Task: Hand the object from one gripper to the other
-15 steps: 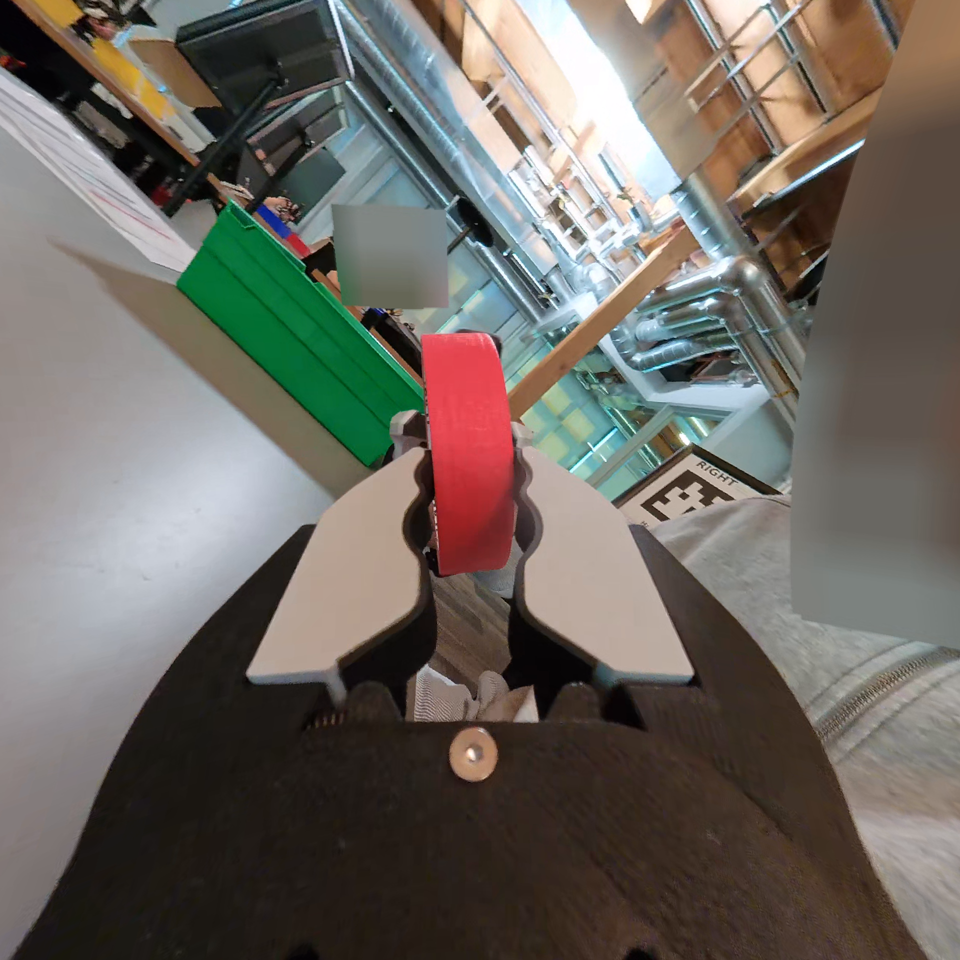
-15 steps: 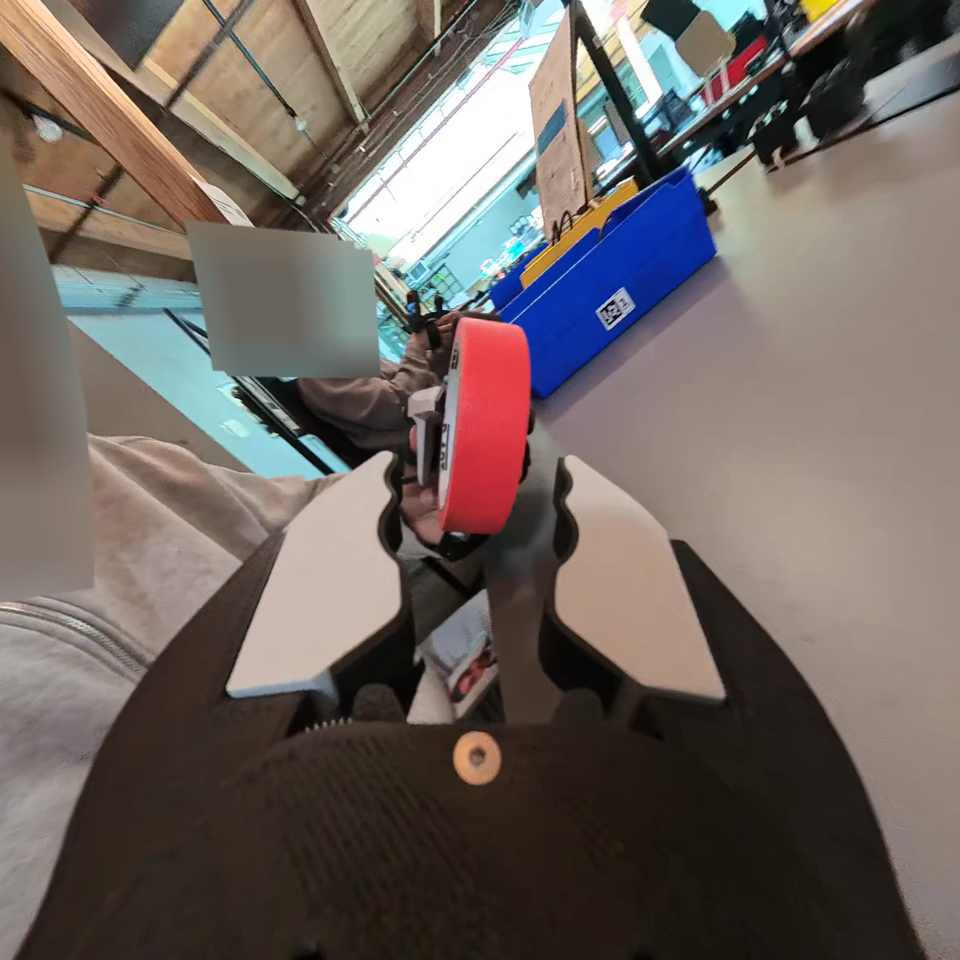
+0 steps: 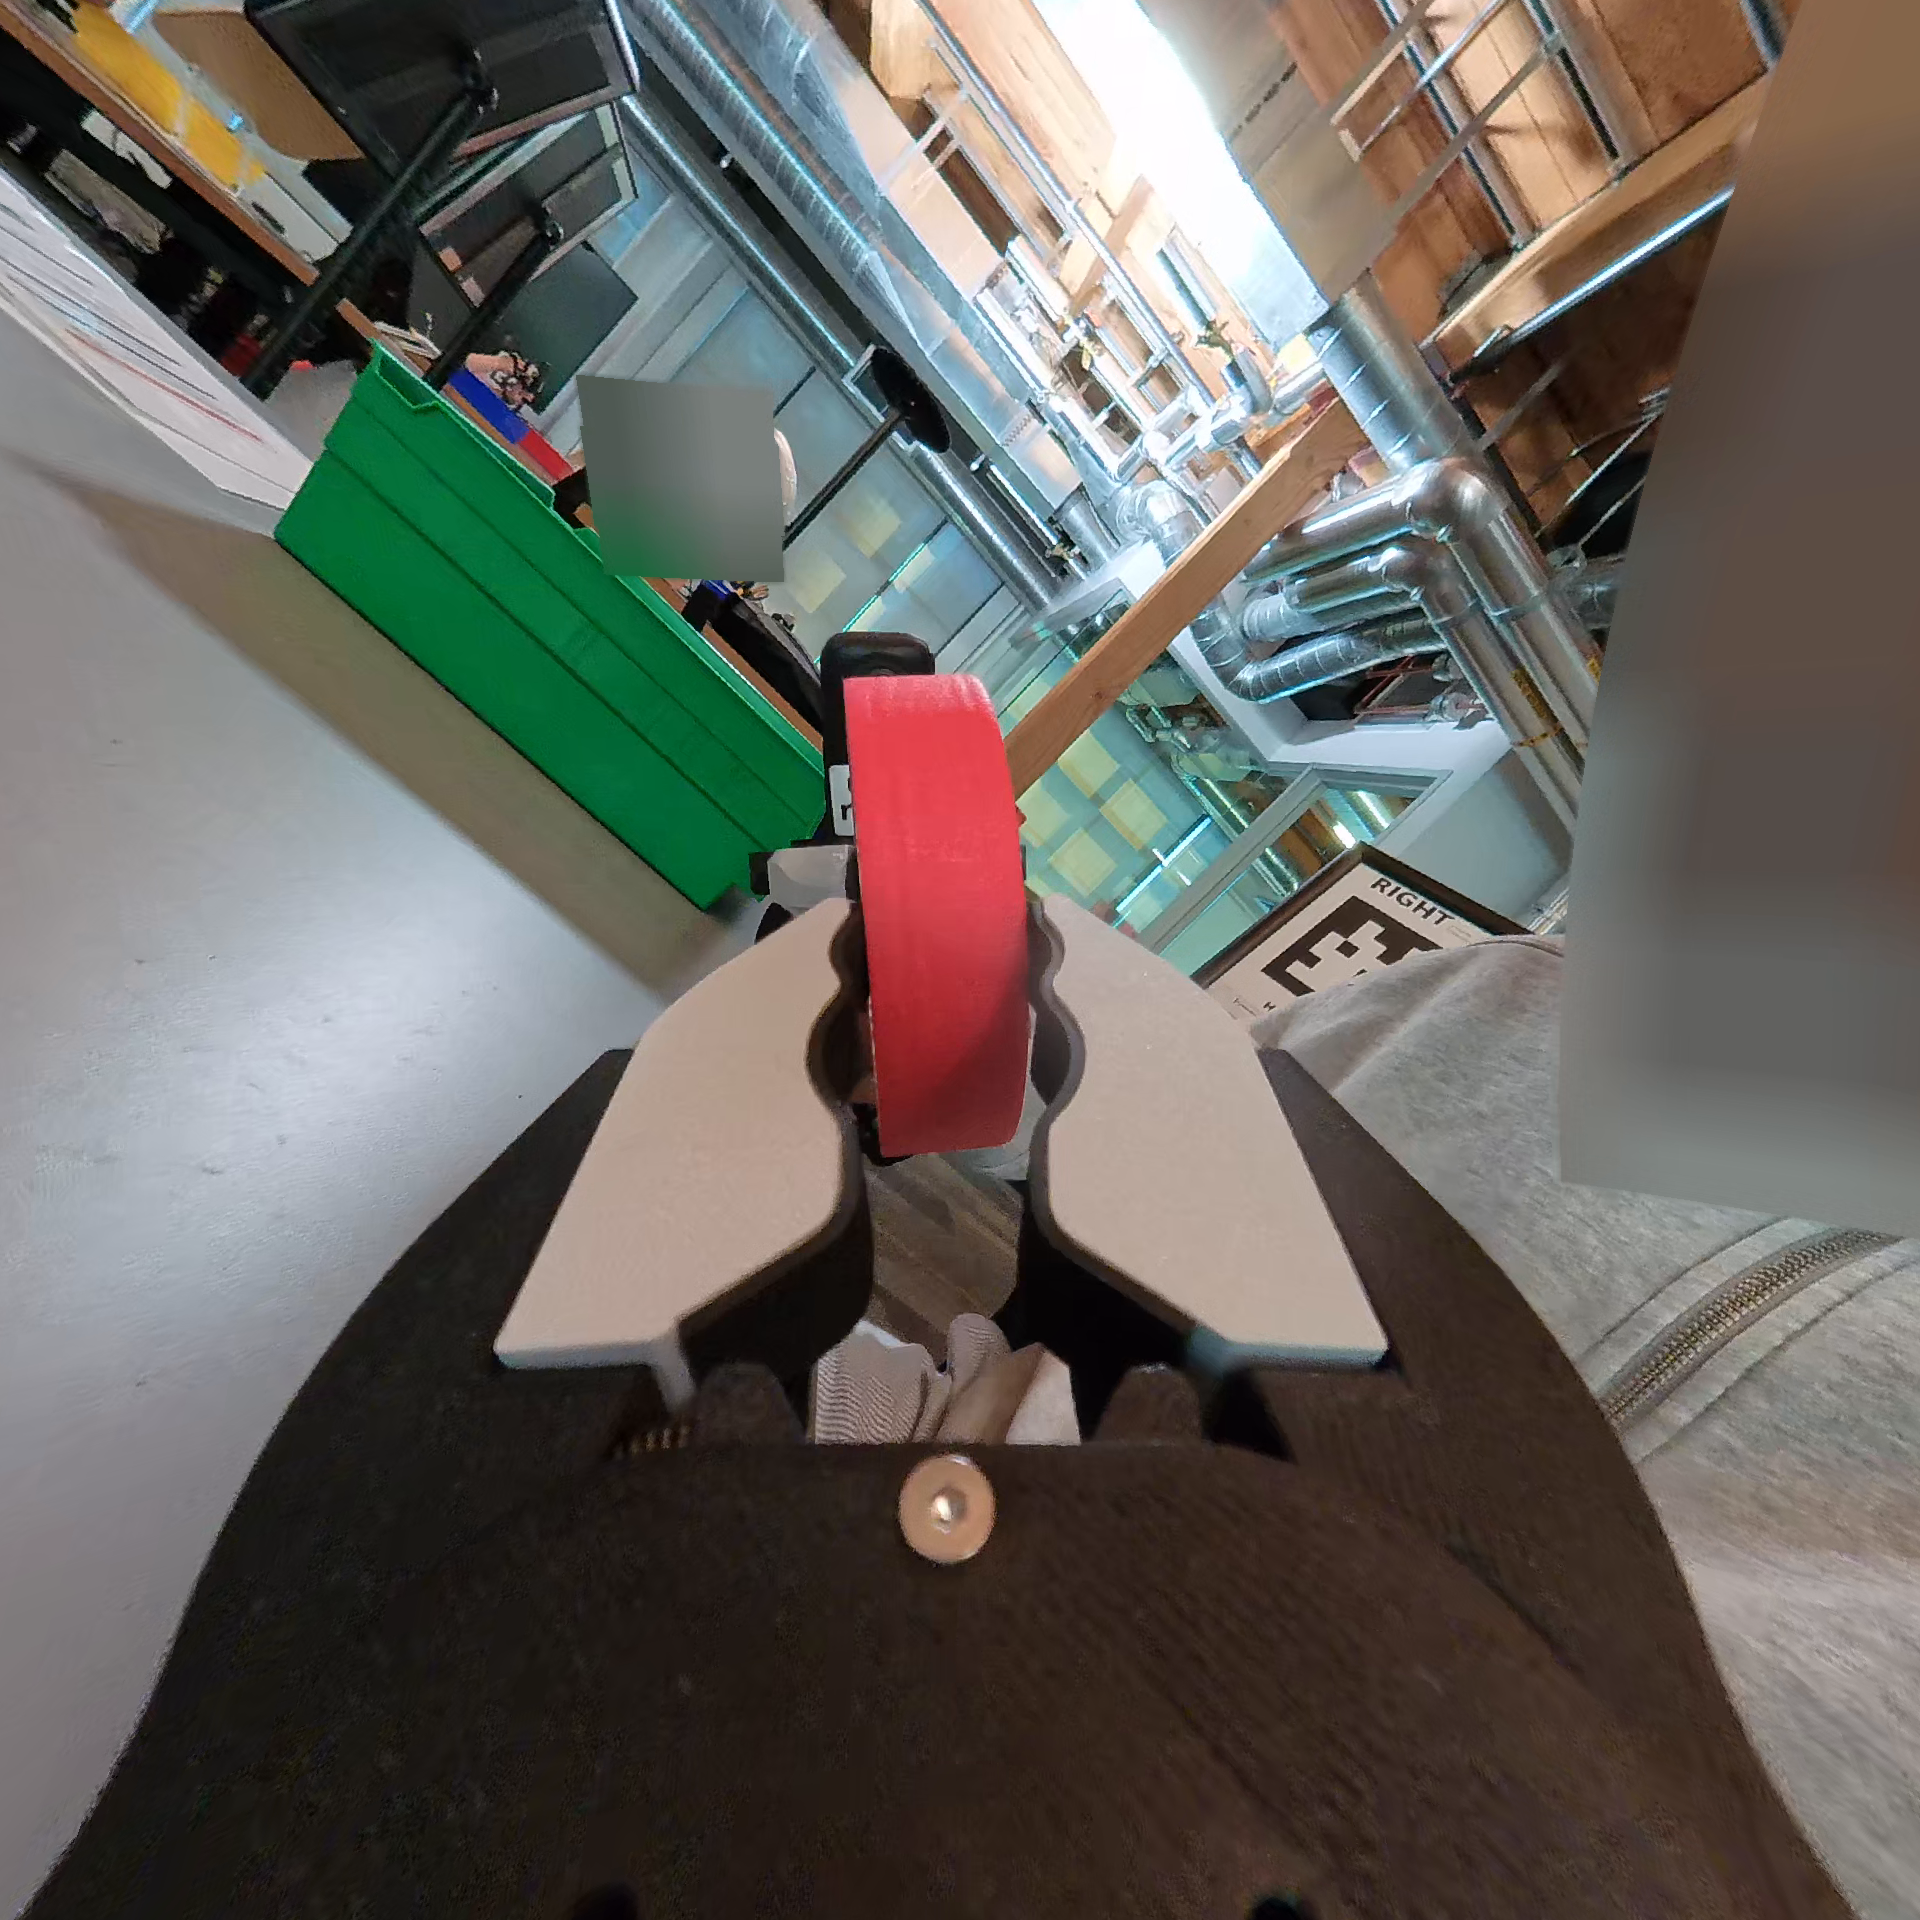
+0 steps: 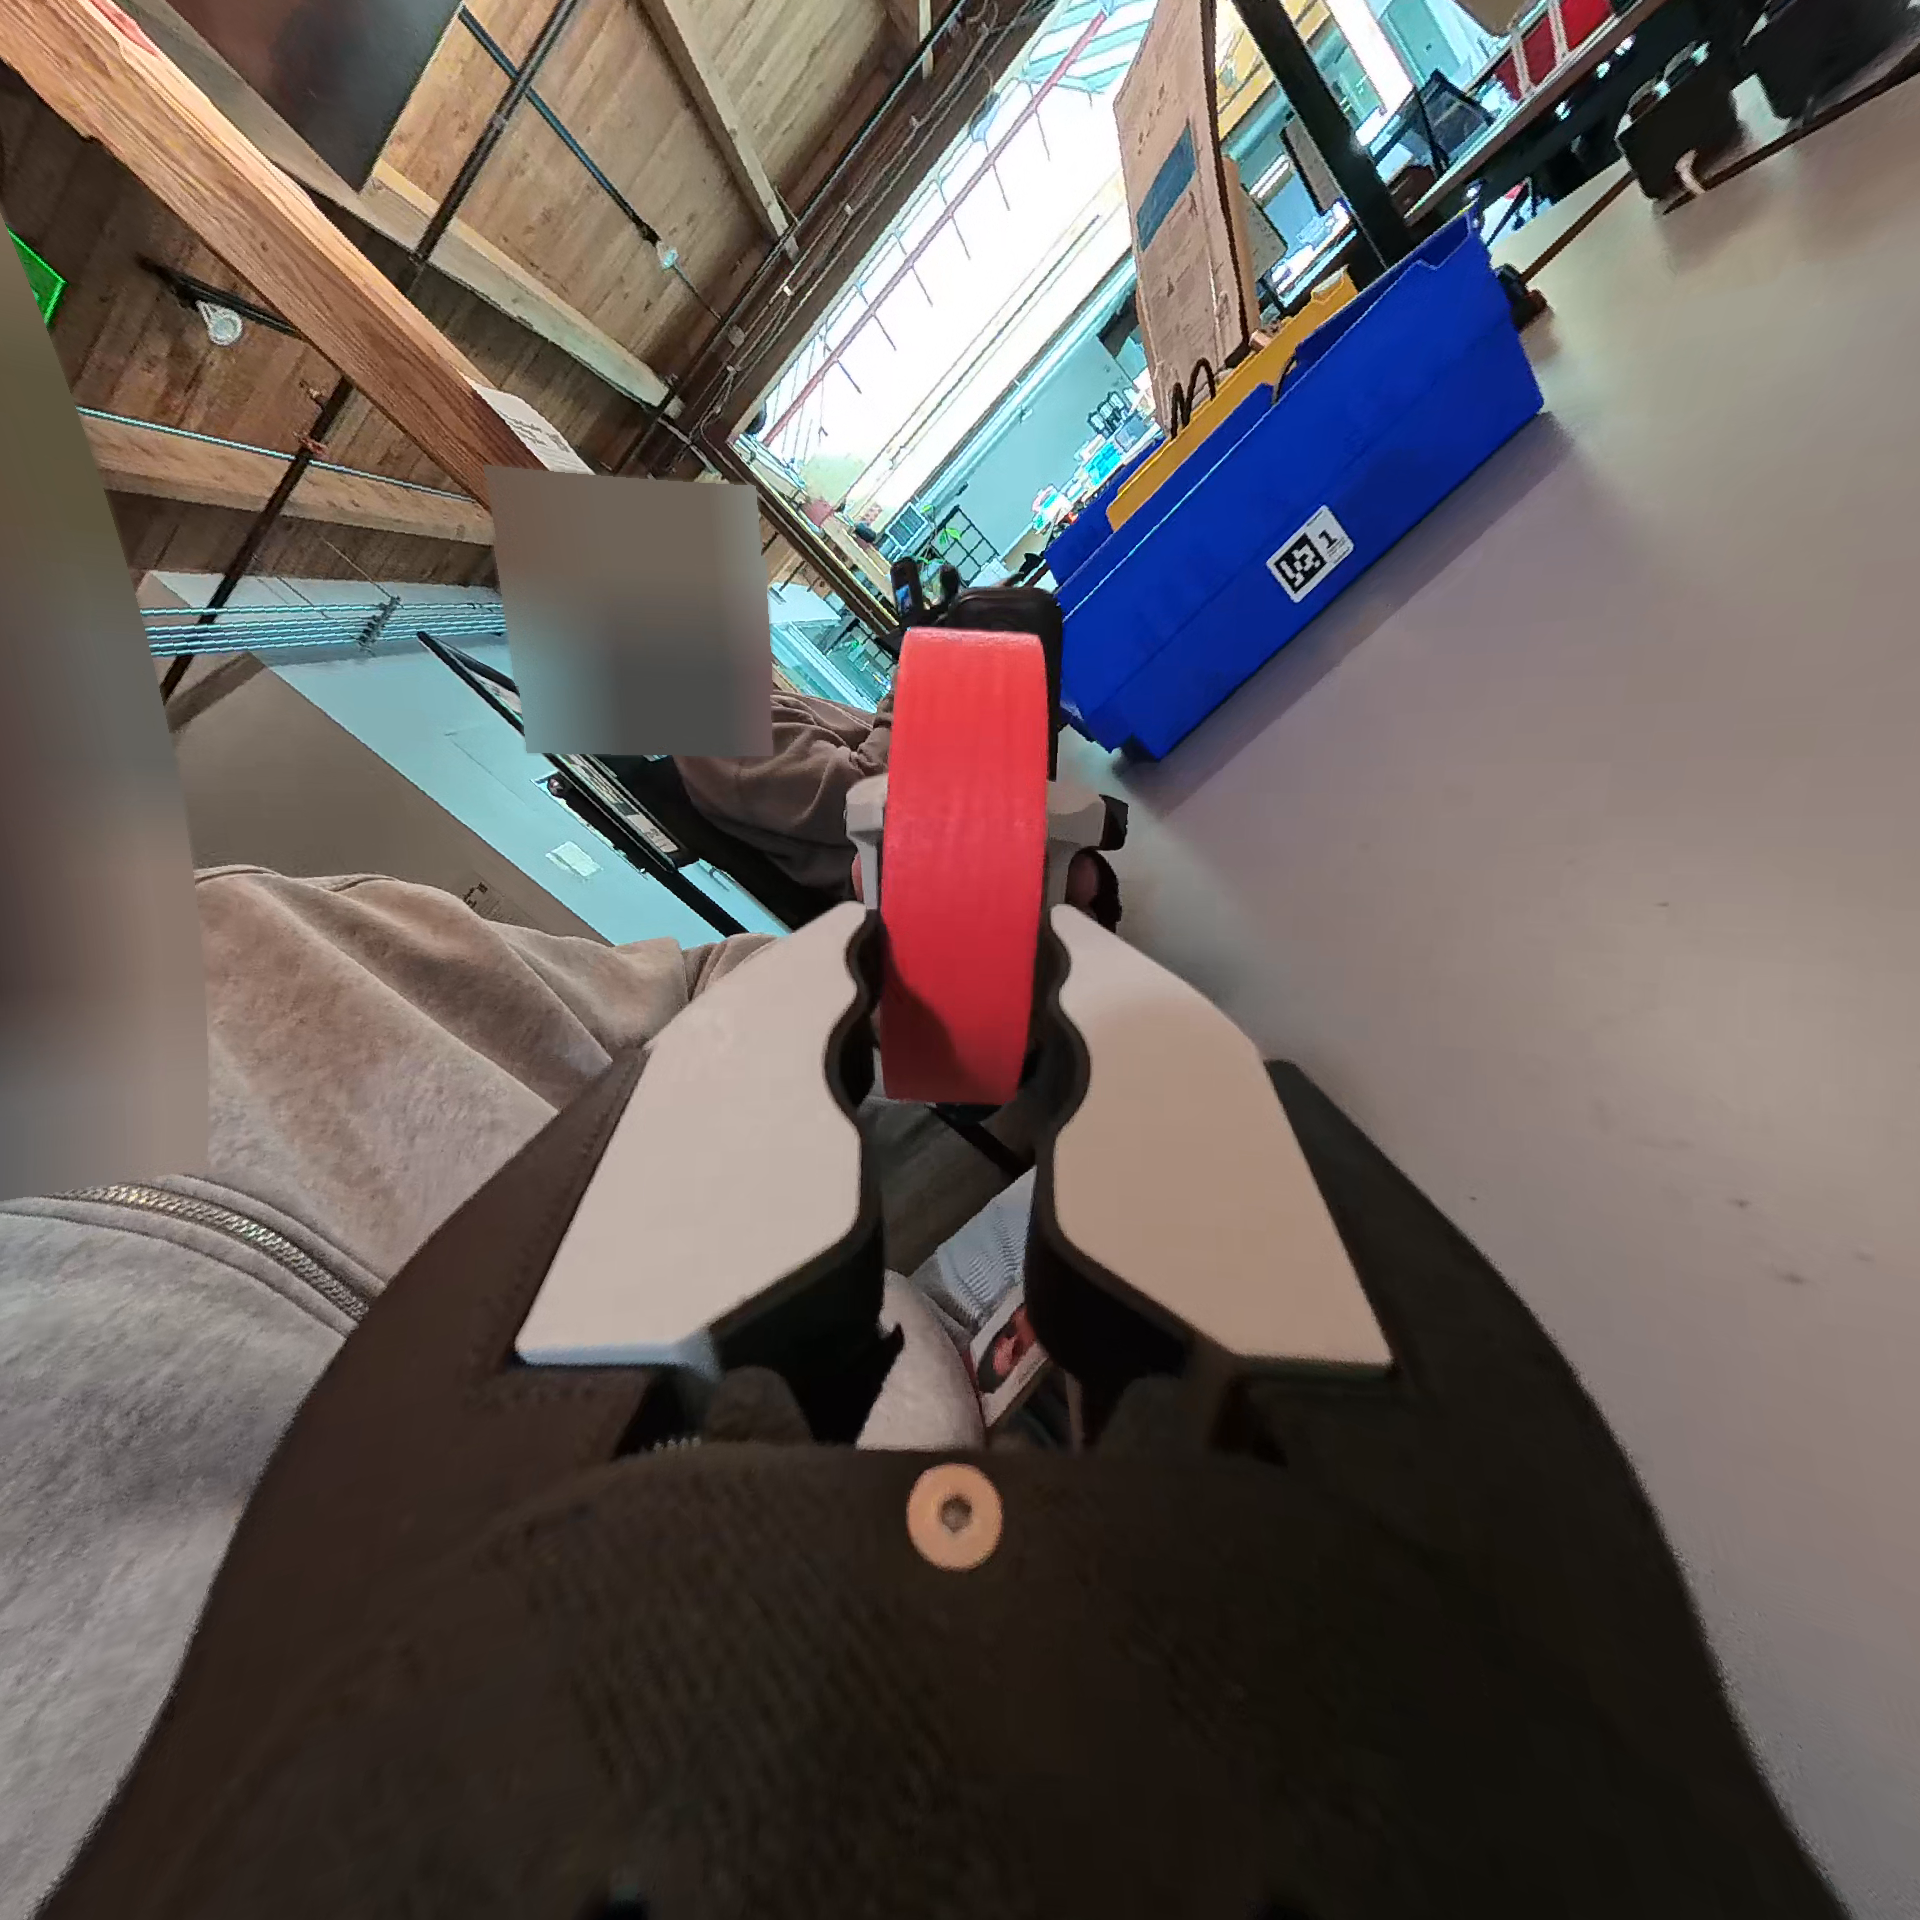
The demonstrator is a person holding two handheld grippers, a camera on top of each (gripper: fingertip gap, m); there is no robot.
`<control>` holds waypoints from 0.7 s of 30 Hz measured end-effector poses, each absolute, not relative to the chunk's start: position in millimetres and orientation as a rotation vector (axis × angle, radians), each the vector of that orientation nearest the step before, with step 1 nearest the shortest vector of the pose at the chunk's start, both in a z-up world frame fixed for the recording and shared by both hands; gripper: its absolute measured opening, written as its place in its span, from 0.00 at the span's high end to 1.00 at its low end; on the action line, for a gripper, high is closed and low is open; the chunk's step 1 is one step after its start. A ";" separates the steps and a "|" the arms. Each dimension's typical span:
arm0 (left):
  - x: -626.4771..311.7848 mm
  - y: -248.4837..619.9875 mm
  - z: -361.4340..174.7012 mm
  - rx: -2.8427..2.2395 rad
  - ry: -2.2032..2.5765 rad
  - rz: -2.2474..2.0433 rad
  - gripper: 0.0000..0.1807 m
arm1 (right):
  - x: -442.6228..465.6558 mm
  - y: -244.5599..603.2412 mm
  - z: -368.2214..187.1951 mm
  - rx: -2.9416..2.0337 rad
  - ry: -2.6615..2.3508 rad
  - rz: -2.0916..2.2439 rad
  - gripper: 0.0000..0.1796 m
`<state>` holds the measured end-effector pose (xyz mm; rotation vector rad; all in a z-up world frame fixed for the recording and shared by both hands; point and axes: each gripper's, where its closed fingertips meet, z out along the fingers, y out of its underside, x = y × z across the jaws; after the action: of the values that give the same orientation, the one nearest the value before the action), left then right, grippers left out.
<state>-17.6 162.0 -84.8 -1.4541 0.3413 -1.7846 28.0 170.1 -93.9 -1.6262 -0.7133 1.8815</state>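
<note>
Now both grippers grip the one red tape roll (image 3: pixel 940 914) at once, from opposite sides, in the air above the grey table (image 3: pixel 208 935). From the left wrist view, the left gripper (image 3: pixel 940 935) has its grey fingers (image 3: pixel 727 1122) drawn narrow, the wavy tips pressed against the roll's two flat faces, so the roll stands on edge between them. Past the roll, on its far side, parts of the other gripper show, grey and black. From the right wrist view, the right gripper (image 4: pixel 961 945) is likewise narrowed onto the tape roll (image 4: pixel 961 873), its fingers (image 4: pixel 1174 1122) touching both faces, with the left gripper's grey tips clasping the far half. A green bin (image 3: pixel 540 665) sits on the table far left in the left view; a blue bin (image 4: pixel 1299 561) sits far right in the right view. A grey zipped sleeve (image 4: pixel 312 1091) lies near left there.
</note>
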 end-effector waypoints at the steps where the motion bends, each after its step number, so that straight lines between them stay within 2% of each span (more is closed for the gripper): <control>1: -17.0 161.7 -84.9 -1.455 0.346 -1.779 0.85 | 28.6 170.5 -93.6 -1.628 -0.710 1.883 0.84; 4: -15.6 162.2 -86.5 -1.463 0.343 -1.767 0.85 | 30.1 171.9 -92.4 -1.633 -0.696 1.893 0.84; 7: -17.2 170.4 -91.5 -1.491 0.312 -1.678 0.70 | 31.9 174.1 -91.0 -1.634 -0.694 1.876 0.84; 11: -25.0 178.6 -88.6 -1.489 0.276 -1.589 0.60 | 34.7 178.0 -93.3 -1.646 -0.693 1.844 0.84; 21: -14.4 172.0 -104.4 -1.617 0.370 -1.599 0.68 | 37.9 181.0 -90.7 -1.627 -0.673 1.851 0.84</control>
<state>-14.4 172.0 -104.4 -1.6173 0.3700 -1.5993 37.9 181.0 -90.7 -1.6274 -0.6731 1.8515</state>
